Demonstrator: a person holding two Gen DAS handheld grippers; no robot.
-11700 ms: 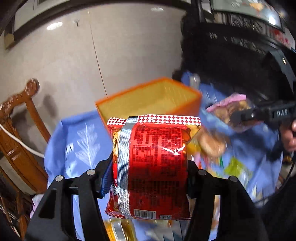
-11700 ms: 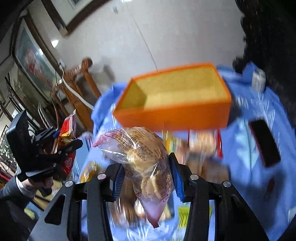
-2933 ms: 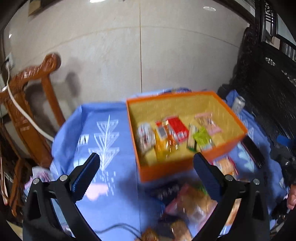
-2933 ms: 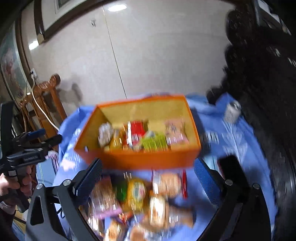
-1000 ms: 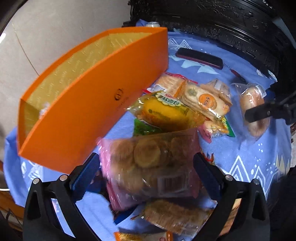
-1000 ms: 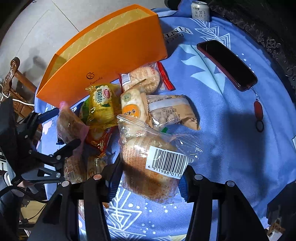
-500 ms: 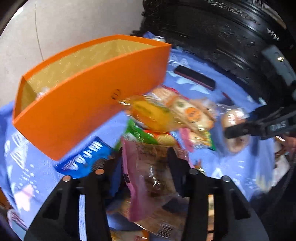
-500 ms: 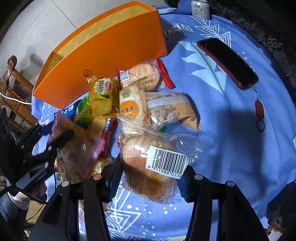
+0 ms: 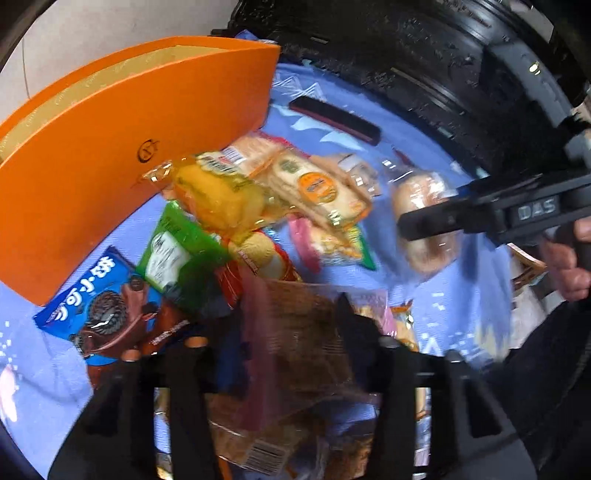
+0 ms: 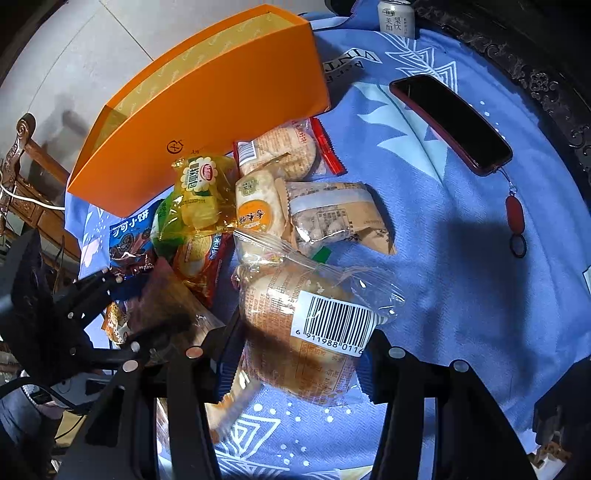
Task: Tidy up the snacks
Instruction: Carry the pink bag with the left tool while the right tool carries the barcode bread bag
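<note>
**Both grippers clamped on snack bags beside the orange box**

The left gripper [image 9: 291,332] has just been closing its jaws, and a pink-edged clear bag of brown biscuits [image 9: 295,325] is now pinched between them, blurred, above the snack pile. The right gripper [image 10: 295,354] is clenched on a clear bag of round cakes with a barcode label [image 10: 306,325], low over the blue patterned cloth [image 10: 461,258].

The orange box [image 10: 207,110] stands behind the pile, its long wall facing the cameras; its contents are hidden from here. Loose packs lie against its foot: a yellow cake pack [image 10: 201,192], a green pack [image 9: 177,251], a blue chocolate-biscuit pack [image 9: 99,299], a rice-cracker pack with an orange disc [image 10: 258,206] and a red-edged cracker pack [image 10: 291,147]. A phone in a dark red case [image 10: 450,122] lies apart on the cloth, and a drink can [image 10: 395,18] stands at its far edge.
</note>
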